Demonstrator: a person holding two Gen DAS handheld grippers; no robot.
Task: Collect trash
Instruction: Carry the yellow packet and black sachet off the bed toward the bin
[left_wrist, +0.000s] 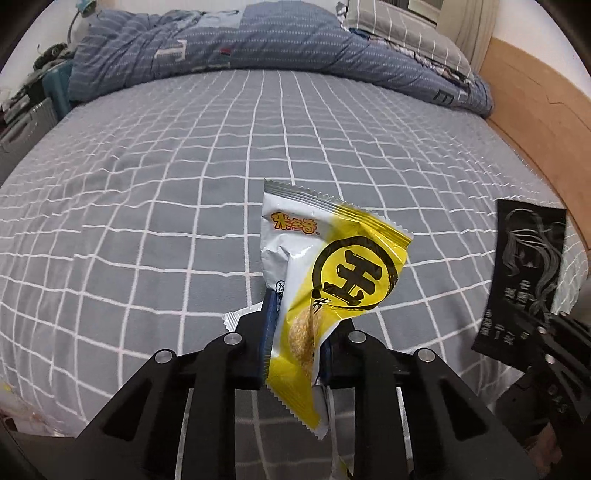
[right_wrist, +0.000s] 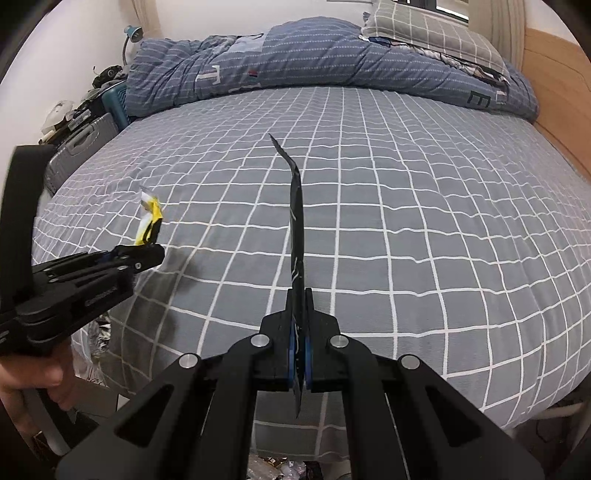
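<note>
Above the bed (left_wrist: 147, 206), left tongs (left_wrist: 295, 325) clamped on yellow wrapper (left_wrist: 332, 273), right tongs (right_wrist: 300, 332) pinching black packet (right_wrist: 297, 229)

The right gripper (right_wrist: 300, 354) pinches a thin black wrapper (right_wrist: 296, 229) seen edge-on, rising straight ahead of its closed jaws above the grey checked bedsheet (right_wrist: 406, 229). Off to its left, the left gripper (right_wrist: 147, 254), held by a hand (right_wrist: 33, 380), clamps what looks like a yellow and white wrapper (right_wrist: 149, 218). A blue quilt (right_wrist: 295, 62) lies heaped far ahead.
</note>
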